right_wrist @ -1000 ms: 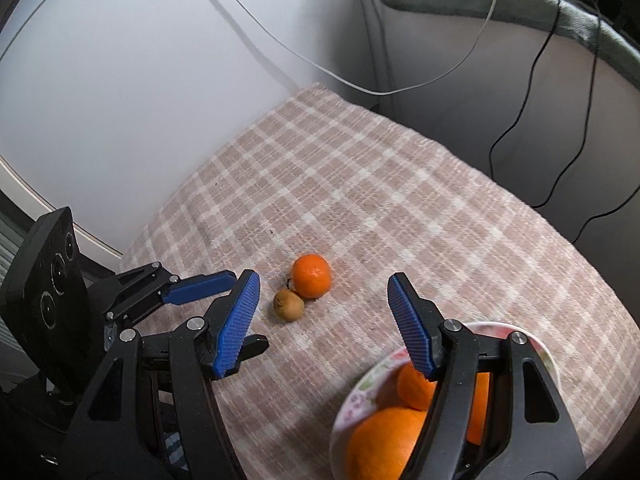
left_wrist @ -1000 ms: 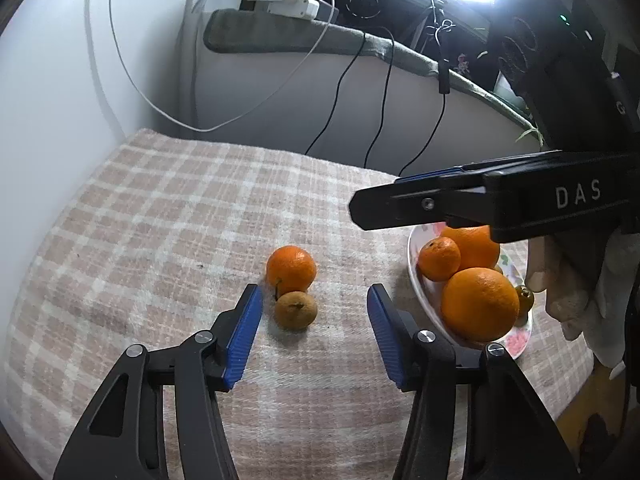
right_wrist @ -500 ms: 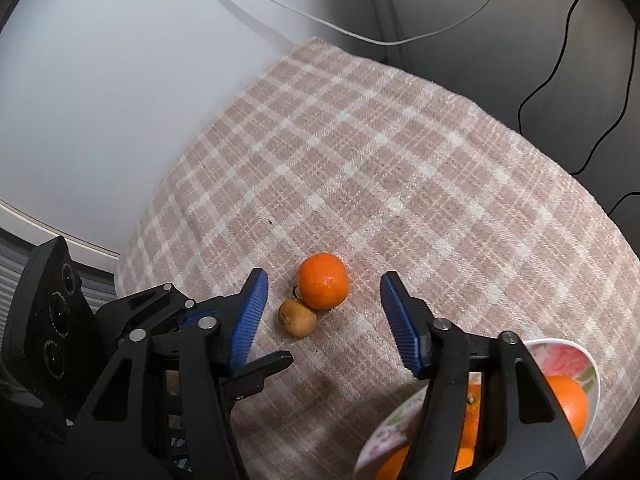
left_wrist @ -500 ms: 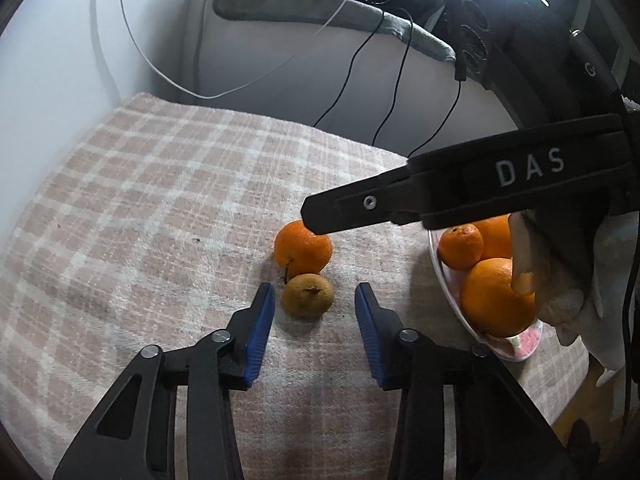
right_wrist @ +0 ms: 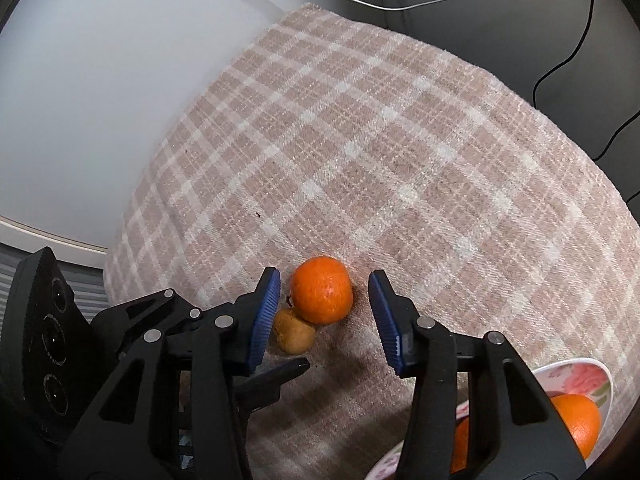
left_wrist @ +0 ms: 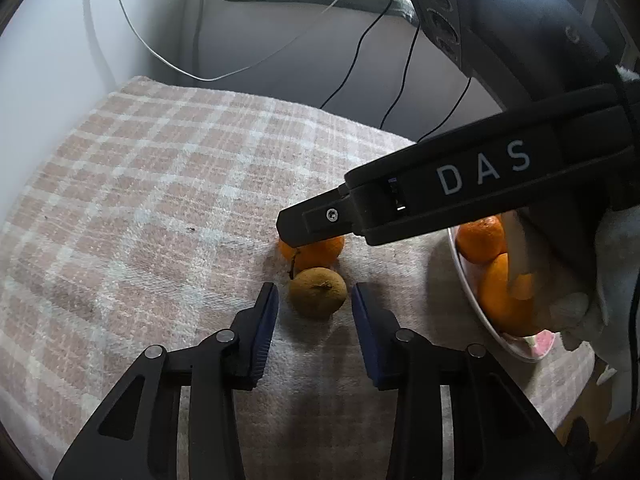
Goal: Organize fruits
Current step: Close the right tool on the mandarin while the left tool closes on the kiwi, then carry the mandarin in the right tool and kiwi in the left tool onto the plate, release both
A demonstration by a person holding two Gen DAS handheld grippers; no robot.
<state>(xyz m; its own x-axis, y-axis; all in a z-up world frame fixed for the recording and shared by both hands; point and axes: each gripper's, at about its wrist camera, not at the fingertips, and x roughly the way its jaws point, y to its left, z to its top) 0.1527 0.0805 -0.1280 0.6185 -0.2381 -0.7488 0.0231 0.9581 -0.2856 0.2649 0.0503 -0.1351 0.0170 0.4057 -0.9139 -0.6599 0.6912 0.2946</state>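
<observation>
A tangerine (right_wrist: 322,290) touches a smaller fruit (right_wrist: 294,334) on the cloth (right_wrist: 400,140); the plate (left_wrist: 472,300), apparently holding several oranges (left_wrist: 480,240), sits rightward.

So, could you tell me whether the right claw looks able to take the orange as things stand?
Probably yes. The right claw is open with the orange between its pads and nothing in front. The brown fruit touches the orange near the left pad and might get nudged.

In the left wrist view, a black gripper arm lettered DAS (left_wrist: 472,196) hides the top of the small round orange tangerine (left_wrist: 316,251) and, toward three o'clock, much of the white floral plate (left_wrist: 520,346) of oranges (left_wrist: 478,238). In the right wrist view, that plate is cut off at five o'clock.
</observation>
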